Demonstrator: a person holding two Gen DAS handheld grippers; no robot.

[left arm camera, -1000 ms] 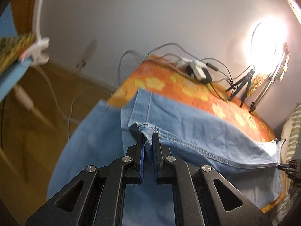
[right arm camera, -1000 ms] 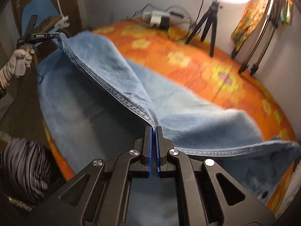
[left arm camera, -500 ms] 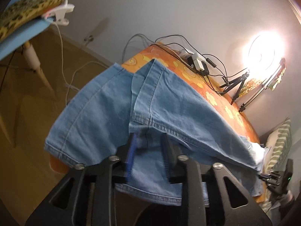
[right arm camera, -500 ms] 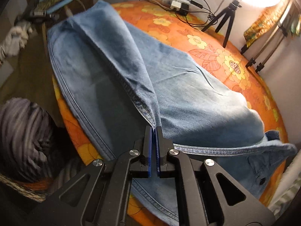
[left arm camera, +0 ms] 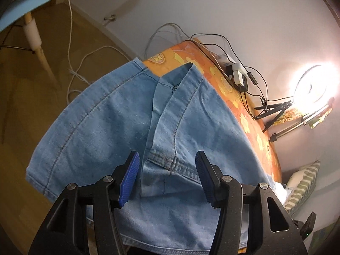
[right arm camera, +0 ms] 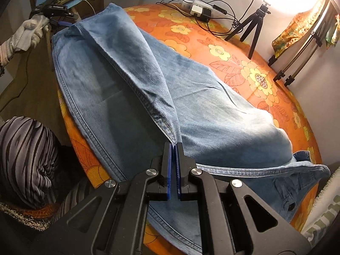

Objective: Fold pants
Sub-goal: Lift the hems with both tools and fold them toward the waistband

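Note:
Light blue denim pants (left arm camera: 102,127) lie over a round table with an orange flowered cloth (left arm camera: 214,65), one leg end hanging past its edge. My left gripper (left arm camera: 167,156) hovers just above the hem of the upper leg; its jaws are opening, and the hem corner lies between the blue pads (left arm camera: 129,176) without touching them. In the right wrist view the pants (right arm camera: 212,110) stretch across the table. My right gripper (right arm camera: 173,146) is shut on the stitched side seam and holds that fold up. The left gripper (right arm camera: 57,10) shows far off in a white-gloved hand (right arm camera: 31,29).
A power strip with tangled cables (right arm camera: 197,8), a small black tripod (right arm camera: 255,23) and a bright ring light (left arm camera: 314,85) stand along the table's far side. A blue chair (left arm camera: 25,10) stands on the wooden floor. The person's striped clothing (right arm camera: 25,159) is near the table's edge.
The left gripper's jaws went from shut on the hem to wide apart, and the raised leg end dropped flat onto the lower leg. The right gripper kept its hold on the seam.

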